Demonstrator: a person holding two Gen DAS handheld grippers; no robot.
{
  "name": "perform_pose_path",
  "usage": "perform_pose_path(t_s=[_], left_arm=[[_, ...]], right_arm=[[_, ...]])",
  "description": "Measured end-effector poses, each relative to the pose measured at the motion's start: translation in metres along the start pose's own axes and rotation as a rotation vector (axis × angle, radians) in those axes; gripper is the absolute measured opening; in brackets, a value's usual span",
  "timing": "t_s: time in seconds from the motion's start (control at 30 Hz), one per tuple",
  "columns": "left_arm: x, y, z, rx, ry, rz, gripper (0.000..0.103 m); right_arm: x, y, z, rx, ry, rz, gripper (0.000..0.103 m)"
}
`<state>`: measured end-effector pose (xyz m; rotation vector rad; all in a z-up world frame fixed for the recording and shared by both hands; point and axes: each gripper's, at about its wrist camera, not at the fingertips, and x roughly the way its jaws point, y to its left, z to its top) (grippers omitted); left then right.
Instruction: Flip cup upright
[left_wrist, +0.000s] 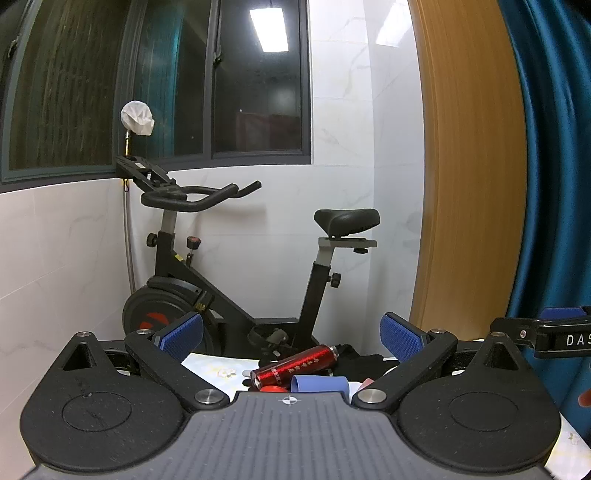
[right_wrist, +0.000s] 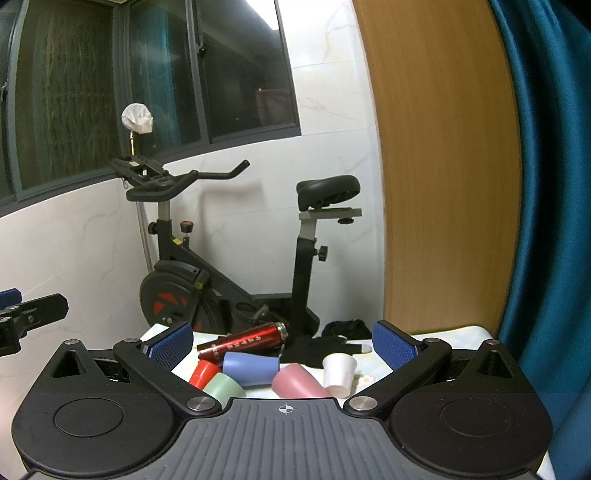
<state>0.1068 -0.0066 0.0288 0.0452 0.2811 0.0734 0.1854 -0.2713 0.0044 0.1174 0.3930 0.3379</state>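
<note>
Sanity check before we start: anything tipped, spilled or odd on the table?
Yes. The blue cup, pink cup, green cup and red cup lie tipped on the table, with a red bottle on its side behind. Only the white cup stands upright. A black glove lies among them. No spill visible.
</note>
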Motion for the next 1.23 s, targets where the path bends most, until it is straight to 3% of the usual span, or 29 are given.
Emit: perform_pose_path(t_s=[1.23], left_arm=[[-0.0041, -0.0012, -0.0001, 0.002, -0.002, -0.011, 0.103]], right_arm=[[0.004, -0.0054, -0.0022, 0.004, 0.008, -0.005, 0.103]])
